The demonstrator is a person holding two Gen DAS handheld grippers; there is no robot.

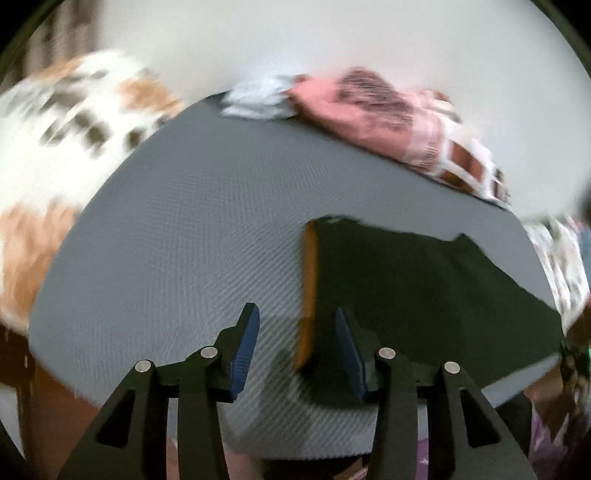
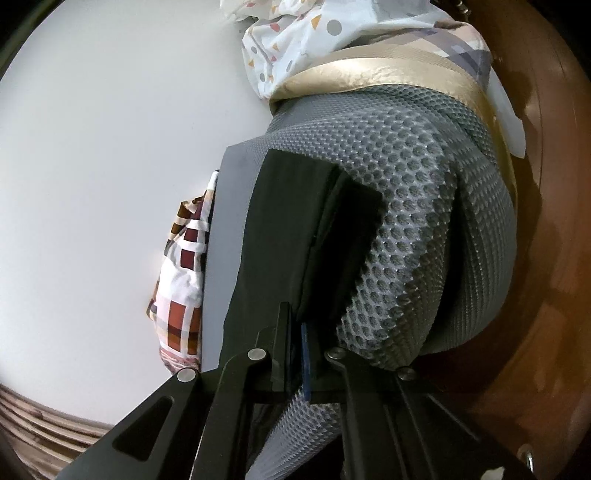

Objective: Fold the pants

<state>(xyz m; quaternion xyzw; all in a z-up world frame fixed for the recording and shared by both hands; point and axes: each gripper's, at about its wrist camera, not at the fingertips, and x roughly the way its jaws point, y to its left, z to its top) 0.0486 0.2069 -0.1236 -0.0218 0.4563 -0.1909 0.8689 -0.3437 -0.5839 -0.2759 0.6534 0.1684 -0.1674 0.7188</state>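
1. Left gripper (image 1: 295, 354): jaws apart, nothing between them, just above the pants' orange-edged end, lower centre.
2. Right gripper (image 2: 297, 354): closed tight on the pants (image 2: 280, 236) edge, lower centre.
3. We judge the pants (image 1: 424, 288) soft, light and limp; take them at the corners.
4. Grey mesh mat (image 1: 184, 221) underneath; pink clothes (image 1: 373, 107) upper right, well apart, nothing blocking.

Plain white wall (image 1: 332, 33) behind a grey mesh-covered mattress (image 1: 192, 221); wooden frame (image 2: 546, 258) alongside.
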